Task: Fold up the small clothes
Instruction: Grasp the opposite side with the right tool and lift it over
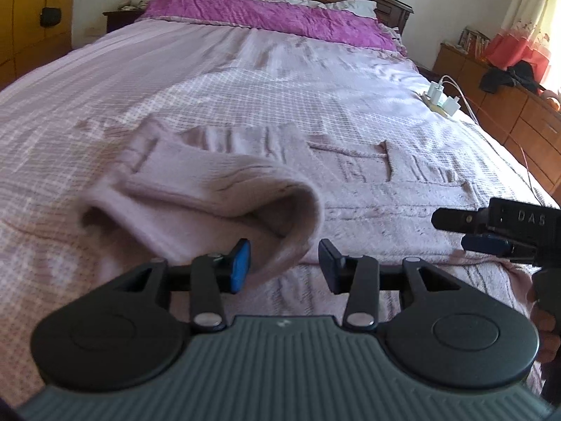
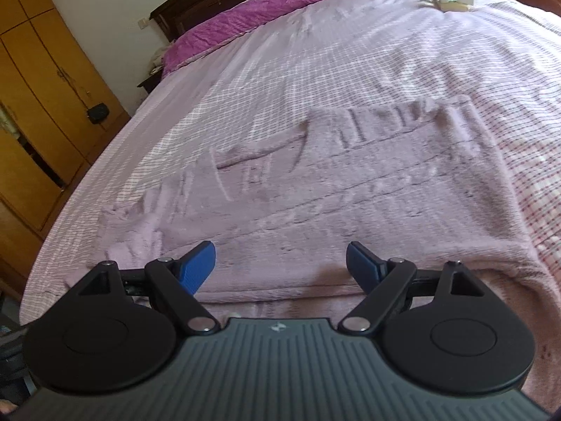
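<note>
Bedroom; bed (image 1: 210, 80) under a pale checked cover, magenta quilt (image 1: 266, 17) at the headboard. Pink fleece garment (image 2: 350, 189) lies spread near the foot end, its left part rolled up in a loop. Left gripper (image 1: 284, 263) jaws apart, blue pad touching that loop. Right gripper (image 2: 280, 266) jaws wide, empty, over the hem.

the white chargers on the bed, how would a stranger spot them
Start at the bed with the magenta blanket at its head. Follow its right edge, toward the wooden drawers: the white chargers sit there, the only hard, cabled things on the pink checked cover.
</note>
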